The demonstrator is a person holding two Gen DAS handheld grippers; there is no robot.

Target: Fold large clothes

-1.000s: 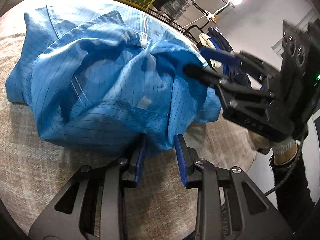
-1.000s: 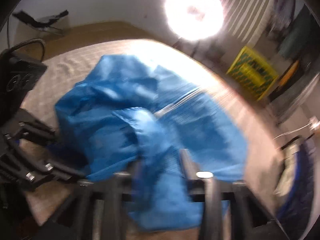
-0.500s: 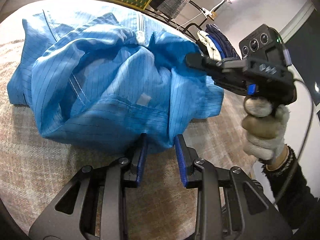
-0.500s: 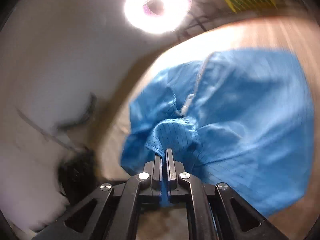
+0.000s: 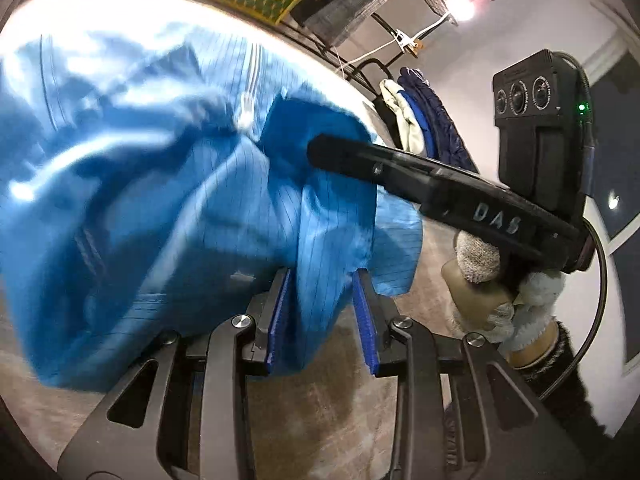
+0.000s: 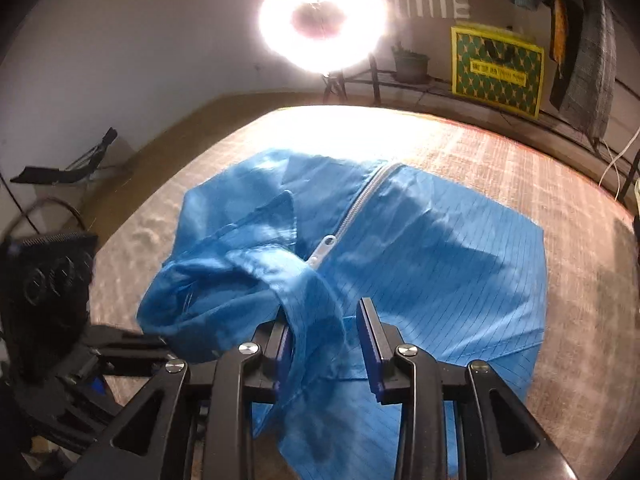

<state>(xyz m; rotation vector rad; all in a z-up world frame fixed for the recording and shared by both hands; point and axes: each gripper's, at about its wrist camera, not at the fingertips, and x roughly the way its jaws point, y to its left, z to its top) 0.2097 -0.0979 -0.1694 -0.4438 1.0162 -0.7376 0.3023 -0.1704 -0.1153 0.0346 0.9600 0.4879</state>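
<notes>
The blue garment [image 6: 420, 248] is lying bunched on the bed [image 6: 560, 168]. The left claw [image 5: 324, 316] is straddling a hanging fold, pads not clamping; the right claw [image 6: 324, 344], just opening at six o'clock, is releasing its bunched fold.

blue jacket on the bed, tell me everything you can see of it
The blue jacket is thin, smooth cloth with fine dark grid lines and a white zipper with its pull partway along. It lies crumpled on the beige bed cover, one part spread flat, the rest bunched and lifted. A fold hangs between the jaws of the right gripper, which have just been opening. More fabric sits between the jaws of the left gripper.
</notes>
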